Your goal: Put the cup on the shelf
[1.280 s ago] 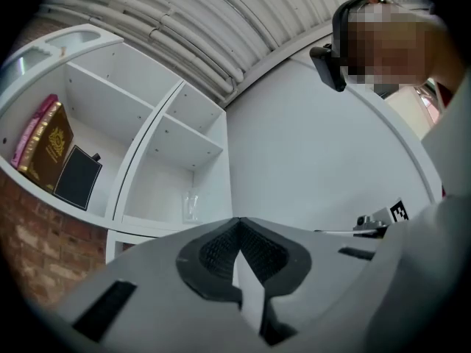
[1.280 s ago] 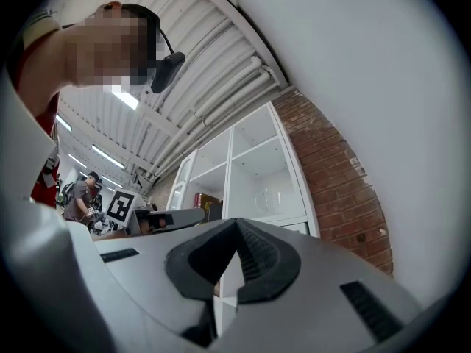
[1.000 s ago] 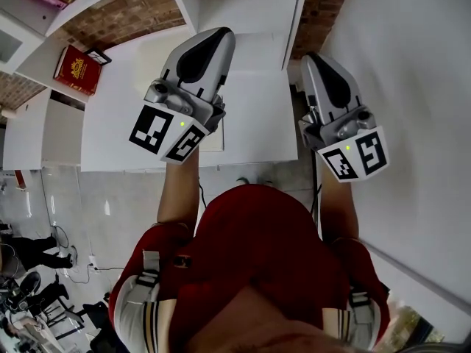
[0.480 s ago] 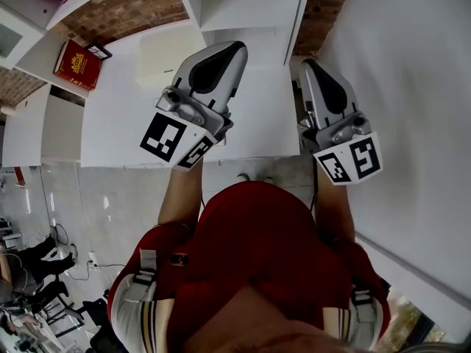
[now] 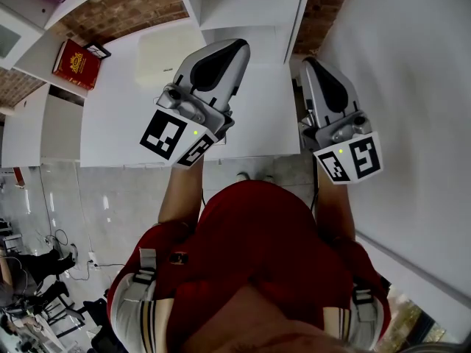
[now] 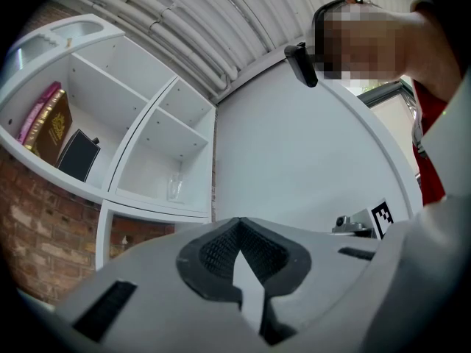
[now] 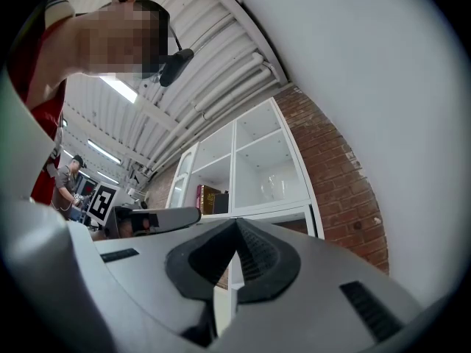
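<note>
the white shelf unit (image 6: 158, 134) stands open-fronted against a brick wall (image 7: 342, 175). the compartment holding the glass cup (image 6: 174, 186) has nothing else in it, so there's free room beside and above the cup. the next compartment to the left is partly taken up by books (image 6: 45, 123) and a dark frame (image 6: 77, 155) beside them. the compartments above look bare. a plain white wall (image 6: 294, 160) closes off the right side, just beside the shelf's edge.

White shelf (image 5: 235, 6); red-brown brick wall (image 5: 125, 9); red book (image 5: 77, 68); red shirt (image 5: 257, 248).
</note>
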Tool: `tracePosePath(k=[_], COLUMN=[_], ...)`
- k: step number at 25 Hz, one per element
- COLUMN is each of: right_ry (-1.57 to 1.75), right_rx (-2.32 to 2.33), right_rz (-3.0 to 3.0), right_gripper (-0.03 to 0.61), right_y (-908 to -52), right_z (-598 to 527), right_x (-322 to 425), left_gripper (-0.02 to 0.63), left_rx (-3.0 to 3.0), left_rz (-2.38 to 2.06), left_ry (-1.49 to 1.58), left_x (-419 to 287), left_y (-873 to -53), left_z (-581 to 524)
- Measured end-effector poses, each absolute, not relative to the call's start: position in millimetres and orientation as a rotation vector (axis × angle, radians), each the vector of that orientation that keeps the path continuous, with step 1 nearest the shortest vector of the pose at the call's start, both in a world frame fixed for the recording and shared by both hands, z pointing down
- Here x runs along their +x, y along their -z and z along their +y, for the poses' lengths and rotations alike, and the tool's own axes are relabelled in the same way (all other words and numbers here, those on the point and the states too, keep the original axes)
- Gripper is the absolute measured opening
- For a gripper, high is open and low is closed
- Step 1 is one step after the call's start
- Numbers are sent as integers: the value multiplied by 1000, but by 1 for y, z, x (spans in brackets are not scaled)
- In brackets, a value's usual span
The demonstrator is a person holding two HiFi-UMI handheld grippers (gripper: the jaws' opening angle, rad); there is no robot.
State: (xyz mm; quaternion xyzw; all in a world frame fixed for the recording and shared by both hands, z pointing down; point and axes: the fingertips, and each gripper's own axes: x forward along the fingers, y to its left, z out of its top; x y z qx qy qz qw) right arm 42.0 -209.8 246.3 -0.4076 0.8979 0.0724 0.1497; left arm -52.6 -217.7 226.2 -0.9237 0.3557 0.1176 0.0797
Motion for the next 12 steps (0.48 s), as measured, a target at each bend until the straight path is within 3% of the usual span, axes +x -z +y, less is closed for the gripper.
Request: tracePosePath(k=[12], right_ry=[-217], right_rx=[-1176], right_rz=[2574], right_gripper=[-3], right_y=[-248], right_z=[-212], right_x=[47], left_gripper=[6], left_rx=[-2760], left_rz=[1067], left_ry=[-369], left_x=[-52], left_y=[-226], left_z=[-221])
